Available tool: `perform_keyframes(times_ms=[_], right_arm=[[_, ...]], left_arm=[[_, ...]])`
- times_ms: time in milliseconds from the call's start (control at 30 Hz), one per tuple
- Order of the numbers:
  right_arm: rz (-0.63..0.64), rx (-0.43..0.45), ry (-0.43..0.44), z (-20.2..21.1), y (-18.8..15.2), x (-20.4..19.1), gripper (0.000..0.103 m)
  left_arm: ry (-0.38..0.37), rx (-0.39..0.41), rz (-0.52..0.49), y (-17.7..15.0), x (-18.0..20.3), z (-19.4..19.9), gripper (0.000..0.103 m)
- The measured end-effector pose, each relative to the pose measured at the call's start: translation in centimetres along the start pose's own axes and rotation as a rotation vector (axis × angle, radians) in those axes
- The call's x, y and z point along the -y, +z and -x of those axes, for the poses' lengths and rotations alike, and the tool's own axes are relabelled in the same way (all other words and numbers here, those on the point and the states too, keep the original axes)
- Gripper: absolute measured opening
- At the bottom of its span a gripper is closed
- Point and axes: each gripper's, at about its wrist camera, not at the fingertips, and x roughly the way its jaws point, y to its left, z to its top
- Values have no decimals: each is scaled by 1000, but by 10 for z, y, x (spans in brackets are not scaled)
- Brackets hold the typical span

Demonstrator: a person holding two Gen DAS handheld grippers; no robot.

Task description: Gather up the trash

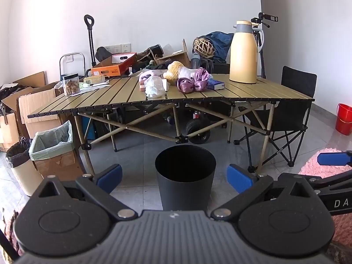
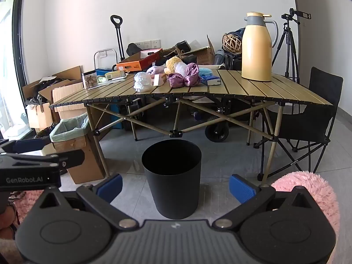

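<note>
The black bin (image 1: 185, 177) is standing upright on the grey tiled floor (image 1: 136, 151), its long axis running straight up and its open mouth facing the ceiling; it is sitting in front of the folding slat table (image 1: 123, 101), near the table's front edge. On that table a crumpled white plastic bag (image 1: 154, 85) is lying on the slats just beside a purple satin bundle (image 1: 193, 81) and a yellow plush toy (image 1: 175, 70), and a tall yellow thermos jug (image 1: 243, 52) is standing upright toward the table's right end.

I am holding my left gripper (image 1: 175, 177) with its blue pads spread wide apart, and nothing is lying between them; the bin is showing in the gap but farther off, untouched. My right gripper (image 2: 175, 183) is likewise standing fully apart and gripping nothing, framing the same bin from slightly to the right. Both are tilting downward toward the floor. A cardboard box lined with a pale green bag (image 2: 72, 132) is sitting by the table's left leg.
</note>
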Motion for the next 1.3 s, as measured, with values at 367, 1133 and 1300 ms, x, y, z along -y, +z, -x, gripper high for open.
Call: perform_keyframes(times_ms=[367, 1133, 1300], right_arm=[[-1, 1, 1, 0, 1, 0, 103], [0, 2, 0, 0, 2, 1, 103], [0, 3, -1, 0, 2, 1, 103]], left_arm=[[-3, -5, -2, 0, 3, -1, 103], [-5, 2, 3, 4, 0, 2, 103], [-6, 4, 3, 4, 0, 2, 103]])
